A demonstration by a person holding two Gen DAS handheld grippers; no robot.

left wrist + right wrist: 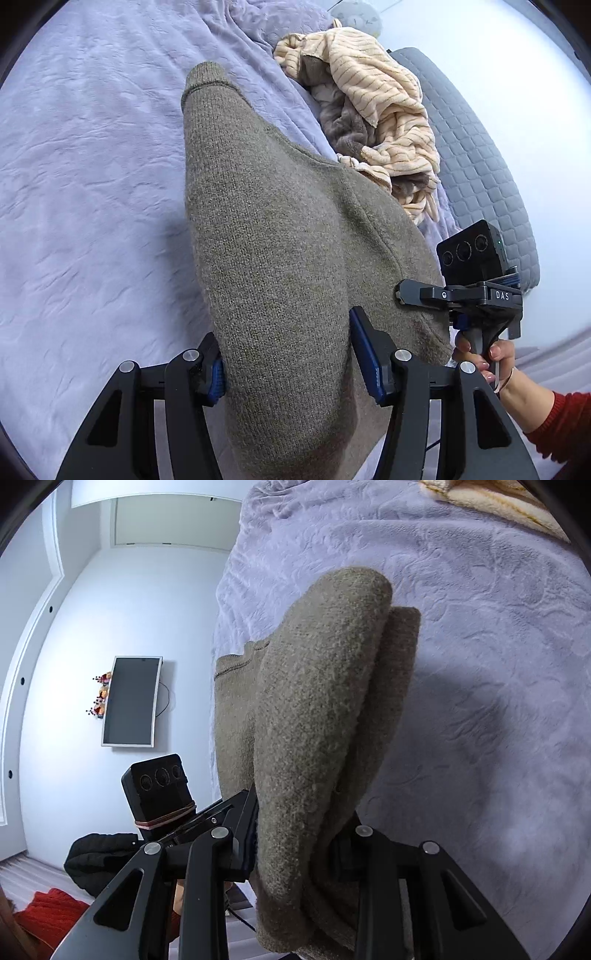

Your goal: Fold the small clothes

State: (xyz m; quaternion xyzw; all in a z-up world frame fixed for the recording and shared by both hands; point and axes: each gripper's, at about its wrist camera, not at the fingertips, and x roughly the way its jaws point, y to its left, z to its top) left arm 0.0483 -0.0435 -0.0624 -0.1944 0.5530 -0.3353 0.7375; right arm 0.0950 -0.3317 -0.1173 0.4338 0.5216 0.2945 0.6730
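The bed, spread with a lavender blanket, serves as the folding surface. On its far edge a heap of striped cream and brown laundry waits, kept clear of the working area. The olive knit sweater hangs lifted above the blanket, doubled over, likely so it can be laid down as a neat fold. The left tool is clenched on one thick bunch of its near edge, and the right tool clamps the neighbouring bunch, sharing the weight and keeping the edge level.
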